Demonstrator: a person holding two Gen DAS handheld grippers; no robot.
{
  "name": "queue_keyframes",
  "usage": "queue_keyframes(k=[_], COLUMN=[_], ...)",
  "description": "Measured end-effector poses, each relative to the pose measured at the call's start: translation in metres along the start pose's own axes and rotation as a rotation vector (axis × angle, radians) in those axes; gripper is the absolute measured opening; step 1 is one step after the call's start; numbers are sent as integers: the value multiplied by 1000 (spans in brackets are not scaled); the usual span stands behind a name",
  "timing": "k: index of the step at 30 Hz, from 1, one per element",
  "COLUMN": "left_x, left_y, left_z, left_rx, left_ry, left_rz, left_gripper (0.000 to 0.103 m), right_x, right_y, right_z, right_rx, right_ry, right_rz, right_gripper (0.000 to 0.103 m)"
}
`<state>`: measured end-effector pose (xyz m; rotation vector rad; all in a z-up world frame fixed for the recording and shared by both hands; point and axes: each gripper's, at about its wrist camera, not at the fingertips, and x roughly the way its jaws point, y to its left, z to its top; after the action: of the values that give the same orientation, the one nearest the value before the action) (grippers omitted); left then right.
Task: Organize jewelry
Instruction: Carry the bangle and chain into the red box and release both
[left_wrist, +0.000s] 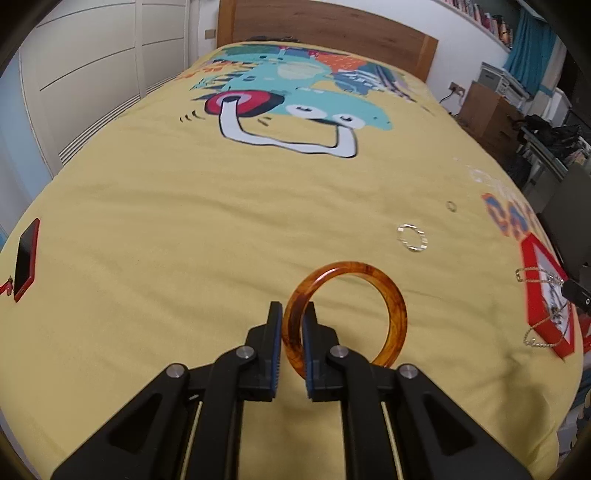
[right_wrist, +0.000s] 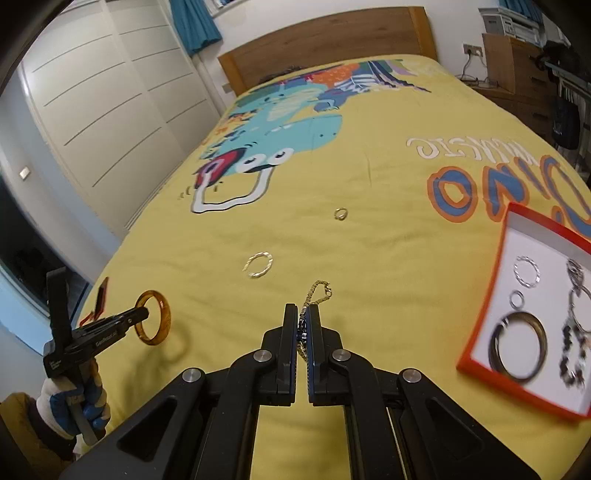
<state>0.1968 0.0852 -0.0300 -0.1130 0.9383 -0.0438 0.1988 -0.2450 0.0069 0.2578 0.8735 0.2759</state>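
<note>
My left gripper (left_wrist: 293, 308) is shut on the rim of an amber bangle (left_wrist: 397, 314), which it holds upright above the yellow bed cover (left_wrist: 221, 240). From the right wrist, that gripper (right_wrist: 142, 314) and the bangle (right_wrist: 164, 314) show at the far left. My right gripper (right_wrist: 303, 308) is shut on a thin gold chain (right_wrist: 319, 290) whose loose end dangles past the fingertips. A red-rimmed box (right_wrist: 480, 332) with a white inside lies to the right; it holds a dark bangle (right_wrist: 517, 347), silver rings and a beaded bracelet (right_wrist: 572, 354).
A twisted silver ring (right_wrist: 255, 275) and a small gold ring (right_wrist: 336, 213) lie loose on the cover ahead. A phone in a red case (left_wrist: 26, 258) rests near the bed's left edge. A gloved hand (right_wrist: 70, 398) grips the left tool. Wardrobe doors stand left, a wooden headboard beyond.
</note>
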Motion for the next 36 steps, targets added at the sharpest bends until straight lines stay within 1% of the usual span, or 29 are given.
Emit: queue_keyframes(k=[6, 11, 14, 17, 20, 23, 28, 31, 36], left_x=[-37, -58, -66, -71, -72, -69, -57, -45, -17], left_y=[-20, -47, -66, -92, -117, -148, -208, -246, -310], left_z=[-18, -36, -44, -51, -54, -53, -39, -28, -14], left_rx=[28, 66, 95, 124, 158, 201, 267, 305, 380], left_ry=[-23, -20, -20, -9, -2, 5, 11, 16, 24], left_rz=[-46, -95, -116, -149, -175, -204, -251, -276, -296], left_gripper=[9, 9, 9, 9, 9, 9, 9, 9, 9], right_x=[-43, -78, -98, -117, -132, -147, -159, -157, -141], right_y=[10, 9, -2, -14, -32, -53, -90, -110, -145], right_z=[-24, -48, -60, -71, -76, -74, -56, -43, -14], right_rx=[-16, -19, -10, 6, 26, 47, 76, 90, 111], right_ry=[-16, -25, -32, -45, -61, -80, -112, -126, -141], right_rz=[5, -3, -15, -33, -56, -84, -129, -148, -173], right_gripper=[4, 4, 4, 4, 4, 4, 4, 4, 4])
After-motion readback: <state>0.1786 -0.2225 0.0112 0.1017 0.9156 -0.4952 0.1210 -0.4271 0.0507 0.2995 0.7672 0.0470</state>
